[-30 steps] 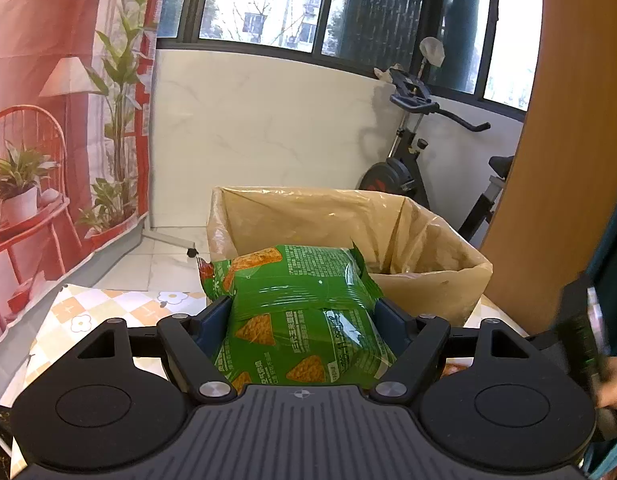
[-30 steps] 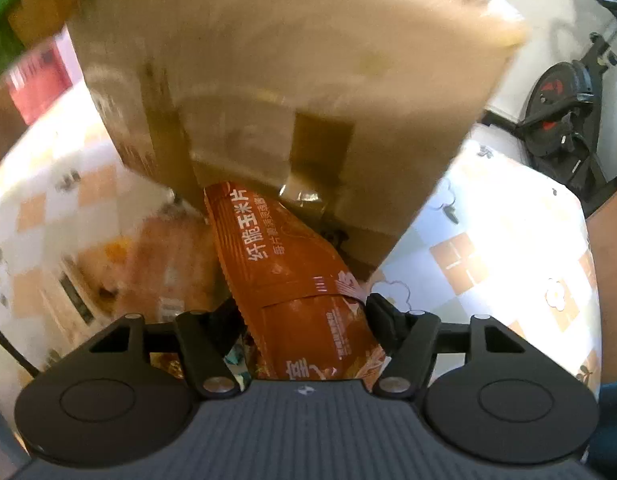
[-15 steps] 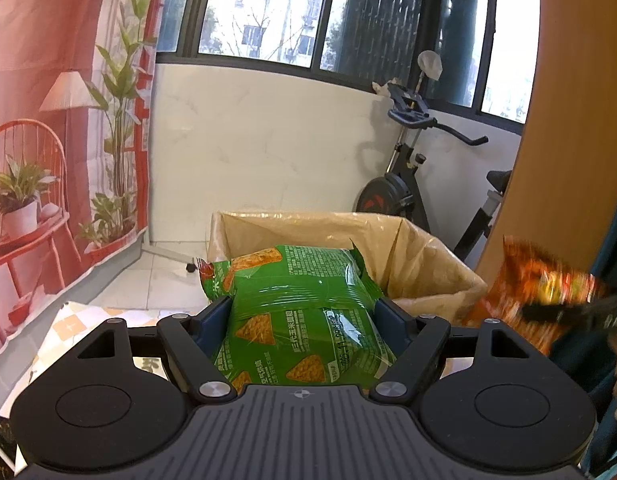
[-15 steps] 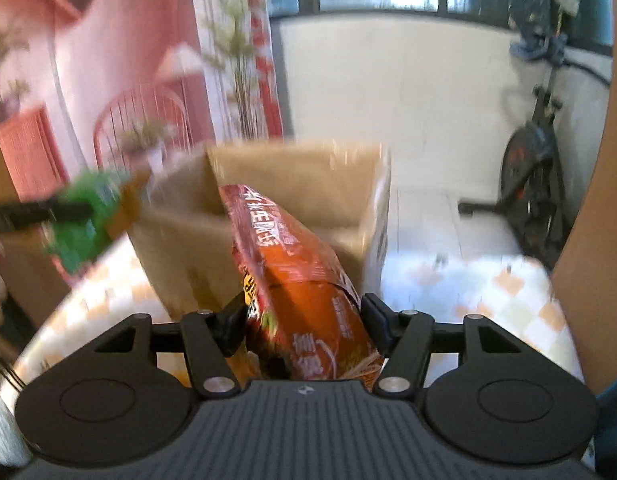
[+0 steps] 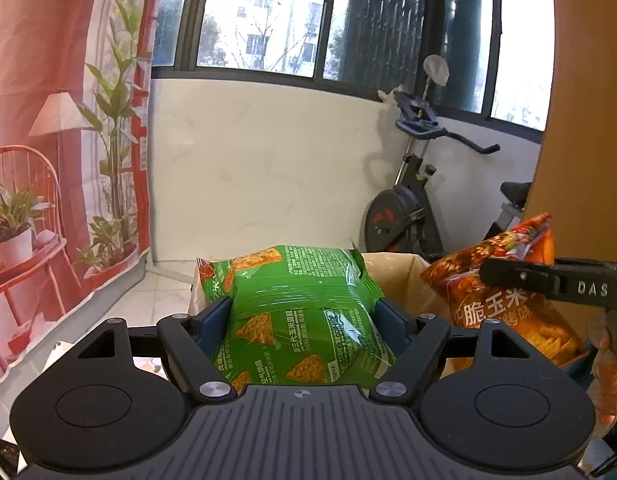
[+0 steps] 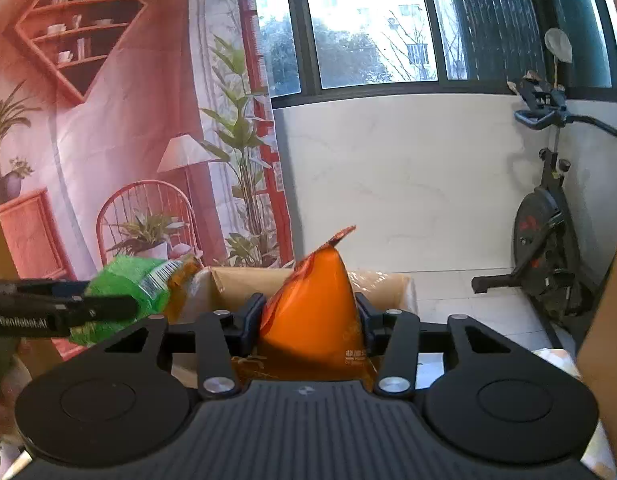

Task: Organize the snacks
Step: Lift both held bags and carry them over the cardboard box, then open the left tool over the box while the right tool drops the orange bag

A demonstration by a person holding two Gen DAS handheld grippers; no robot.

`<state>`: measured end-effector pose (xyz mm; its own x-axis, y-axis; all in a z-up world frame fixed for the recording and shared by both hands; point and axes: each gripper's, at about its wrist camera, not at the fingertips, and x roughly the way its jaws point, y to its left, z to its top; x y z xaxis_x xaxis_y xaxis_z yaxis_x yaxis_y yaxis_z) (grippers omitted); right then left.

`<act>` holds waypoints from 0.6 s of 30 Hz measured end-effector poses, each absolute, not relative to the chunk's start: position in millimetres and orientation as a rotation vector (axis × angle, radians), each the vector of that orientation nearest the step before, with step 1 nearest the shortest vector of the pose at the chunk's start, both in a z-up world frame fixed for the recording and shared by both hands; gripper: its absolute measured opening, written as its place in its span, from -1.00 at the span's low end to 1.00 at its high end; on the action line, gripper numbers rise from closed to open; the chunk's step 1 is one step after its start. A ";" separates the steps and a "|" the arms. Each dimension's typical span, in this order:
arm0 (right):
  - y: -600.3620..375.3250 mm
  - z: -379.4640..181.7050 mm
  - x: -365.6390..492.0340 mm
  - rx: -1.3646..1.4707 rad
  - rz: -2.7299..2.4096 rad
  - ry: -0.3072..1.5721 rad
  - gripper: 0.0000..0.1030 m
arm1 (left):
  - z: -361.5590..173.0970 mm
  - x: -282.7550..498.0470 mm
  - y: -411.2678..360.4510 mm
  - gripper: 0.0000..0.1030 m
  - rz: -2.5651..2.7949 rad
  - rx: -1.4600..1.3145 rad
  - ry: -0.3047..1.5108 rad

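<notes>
My left gripper (image 5: 304, 316) was black with blue pads and held a glossy green snack bag (image 5: 300, 312) printed with golden triangles. My right (image 6: 308, 320) held a shiny orange snack bag (image 6: 312, 308). The cardboard box (image 6: 236, 280) was plain tan.

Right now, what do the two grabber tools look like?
Both are black plastic. The left gripper has a ribbed body, two round discs, silver bolts and dark blue pads. The right gripper looks the same. White lettering runs along their sides.
</notes>
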<state>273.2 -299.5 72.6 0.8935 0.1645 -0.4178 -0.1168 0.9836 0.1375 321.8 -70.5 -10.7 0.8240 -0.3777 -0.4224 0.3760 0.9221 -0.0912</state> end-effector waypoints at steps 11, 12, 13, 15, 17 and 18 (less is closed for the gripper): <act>-326.2 83.8 321.7 0.258 0.149 0.435 -0.22 | -11.3 337.3 -71.0 0.54 -0.382 -0.019 0.468; -326.7 86.3 322.9 0.258 0.150 0.427 -0.22 | -10.9 337.8 -70.9 0.54 -0.380 -0.019 0.467; -326.9 88.7 323.4 0.256 0.151 0.420 -0.22 | -10.3 338.2 -72.1 0.54 -0.378 -0.018 0.465; -326.0 94.1 327.5 0.246 0.153 0.402 -0.22 | -9.4 341.3 -73.1 0.54 -0.371 -0.019 0.465; -323.5 98.3 333.8 0.238 0.152 0.386 -0.22 | -8.9 345.0 -74.8 0.54 -0.366 -0.023 0.466; -322.1 99.7 337.1 0.238 0.153 0.382 -0.22 | -9.2 347.0 -75.7 0.54 -0.364 -0.027 0.469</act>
<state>337.1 -322.1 99.7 0.9170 0.1918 -0.3499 -0.1028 0.9608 0.2574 347.0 -75.7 -9.2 0.8291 -0.3488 -0.4370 0.3364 0.9355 -0.1083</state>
